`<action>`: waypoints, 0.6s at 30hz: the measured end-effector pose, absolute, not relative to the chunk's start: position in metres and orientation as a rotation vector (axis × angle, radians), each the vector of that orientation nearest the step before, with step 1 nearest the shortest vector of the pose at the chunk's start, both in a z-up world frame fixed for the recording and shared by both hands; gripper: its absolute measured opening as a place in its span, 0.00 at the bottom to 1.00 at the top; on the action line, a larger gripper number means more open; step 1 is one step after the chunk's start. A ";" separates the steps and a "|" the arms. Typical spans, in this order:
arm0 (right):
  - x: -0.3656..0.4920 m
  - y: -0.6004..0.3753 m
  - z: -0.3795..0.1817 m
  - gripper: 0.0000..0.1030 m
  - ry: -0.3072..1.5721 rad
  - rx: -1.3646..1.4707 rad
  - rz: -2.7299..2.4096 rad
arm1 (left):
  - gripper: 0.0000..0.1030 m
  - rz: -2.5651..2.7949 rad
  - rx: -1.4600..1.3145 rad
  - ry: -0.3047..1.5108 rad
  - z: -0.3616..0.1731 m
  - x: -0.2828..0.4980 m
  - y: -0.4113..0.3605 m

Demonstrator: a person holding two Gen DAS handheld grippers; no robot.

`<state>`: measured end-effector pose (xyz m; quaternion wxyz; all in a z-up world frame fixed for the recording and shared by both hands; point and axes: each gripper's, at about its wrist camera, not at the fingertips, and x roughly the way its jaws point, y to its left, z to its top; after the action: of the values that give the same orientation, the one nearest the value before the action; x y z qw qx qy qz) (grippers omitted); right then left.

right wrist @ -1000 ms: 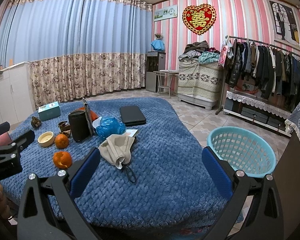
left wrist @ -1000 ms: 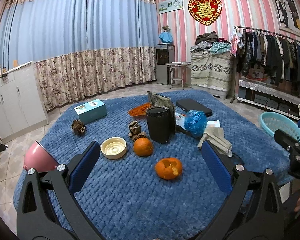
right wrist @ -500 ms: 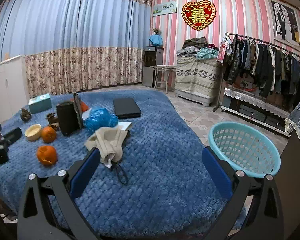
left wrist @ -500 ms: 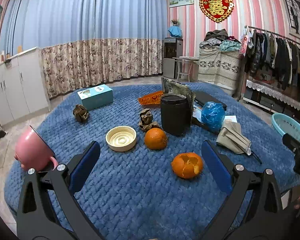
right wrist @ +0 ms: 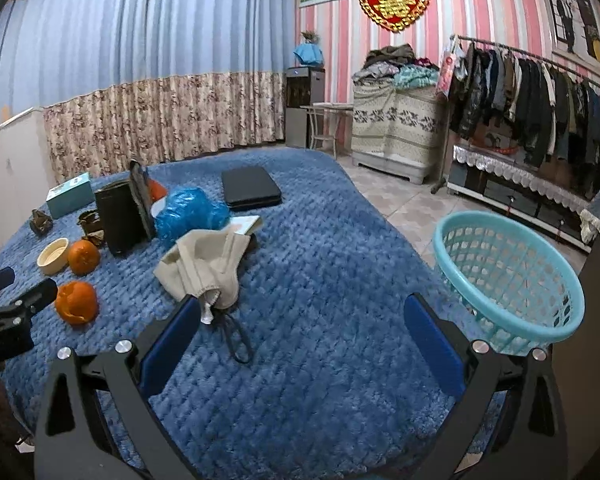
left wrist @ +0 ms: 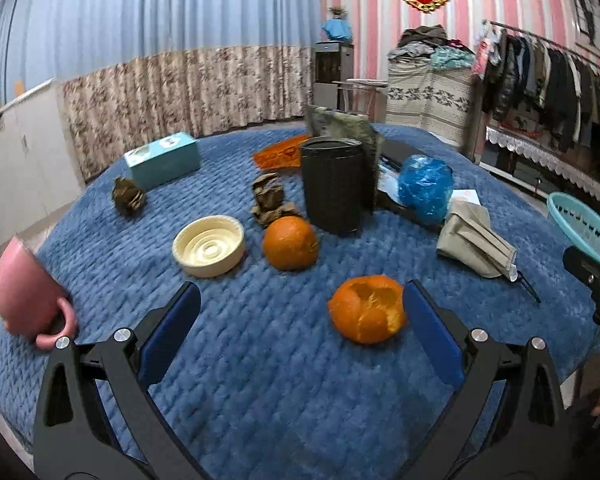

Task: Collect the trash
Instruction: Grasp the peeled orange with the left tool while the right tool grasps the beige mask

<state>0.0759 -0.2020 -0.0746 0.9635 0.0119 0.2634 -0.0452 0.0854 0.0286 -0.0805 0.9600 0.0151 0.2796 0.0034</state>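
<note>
A torn orange peel (left wrist: 366,309) lies on the blue quilt just ahead of my open, empty left gripper (left wrist: 300,328), near its right finger. It also shows in the right wrist view (right wrist: 77,302). Crumpled brown paper (left wrist: 270,199) and another brown wad (left wrist: 128,196) lie farther back. A blue plastic bag (left wrist: 425,185) and a beige face mask (left wrist: 474,238) lie to the right. My right gripper (right wrist: 300,330) is open and empty over the quilt, the mask (right wrist: 204,266) ahead to its left. A teal basket (right wrist: 508,276) stands beyond the bed's right edge.
A whole orange (left wrist: 290,242), cream bowl (left wrist: 209,245), black cylinder (left wrist: 332,184), teal box (left wrist: 162,159), orange wrapper (left wrist: 282,154) and pink mug (left wrist: 28,306) sit on the quilt. A black laptop (right wrist: 250,187) lies farther back. A clothes rack (right wrist: 540,92) stands right.
My left gripper has moved forward and lower toward the orange peel, which now sits larger and close to the right finger. My right gripper has edged slightly forward.
</note>
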 end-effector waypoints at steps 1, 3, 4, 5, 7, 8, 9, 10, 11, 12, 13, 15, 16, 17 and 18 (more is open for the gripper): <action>0.078 -0.203 -0.076 0.96 0.544 0.031 -0.095 | 0.95 0.008 0.043 0.566 -0.082 0.088 0.026; 0.079 -0.206 -0.078 0.96 0.556 0.042 -0.101 | 0.95 0.001 0.050 0.581 -0.086 0.095 0.022; 0.079 -0.207 -0.078 0.96 0.557 0.044 -0.103 | 0.95 -0.008 0.043 0.592 -0.088 0.098 0.020; 0.079 -0.207 -0.078 0.96 0.558 0.045 -0.107 | 0.95 -0.021 0.031 0.596 -0.089 0.100 0.019; 0.080 -0.207 -0.080 0.96 0.566 0.049 -0.104 | 0.95 -0.033 0.019 0.601 -0.091 0.102 0.016; 0.080 -0.207 -0.080 0.96 0.571 0.053 -0.099 | 0.95 -0.036 0.023 0.607 -0.093 0.104 0.014; 0.081 -0.207 -0.081 0.96 0.576 0.054 -0.095 | 0.93 -0.043 0.032 0.621 -0.095 0.107 0.010; 0.082 -0.206 -0.081 0.96 0.578 0.051 -0.096 | 0.86 -0.060 0.037 0.637 -0.097 0.110 0.008; 0.082 -0.206 -0.081 0.96 0.579 0.048 -0.098 | 0.81 -0.084 0.040 0.654 -0.099 0.112 0.005; 0.083 -0.204 -0.082 0.96 0.579 0.042 -0.102 | 0.73 -0.111 0.040 0.678 -0.102 0.114 0.003; 0.083 -0.204 -0.082 0.96 0.580 0.037 -0.104 | 0.69 -0.126 0.044 0.694 -0.104 0.116 0.001; 0.084 -0.202 -0.082 0.96 0.581 0.030 -0.106 | 0.57 -0.134 0.062 0.701 -0.108 0.116 -0.002; 0.084 -0.203 -0.082 0.96 0.582 0.029 -0.106 | 0.52 -0.138 0.054 0.696 -0.107 0.116 -0.001; 0.084 -0.202 -0.082 0.96 0.582 0.028 -0.103 | 0.49 -0.145 0.042 0.690 -0.106 0.115 0.000; 0.084 -0.202 -0.082 0.96 0.583 0.027 -0.099 | 0.42 -0.160 0.028 0.686 -0.105 0.114 0.002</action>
<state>0.0841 -0.2021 -0.0818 0.9565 0.0135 0.2872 -0.0488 0.1141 0.0022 -0.1051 0.9385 0.0138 0.3360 -0.0782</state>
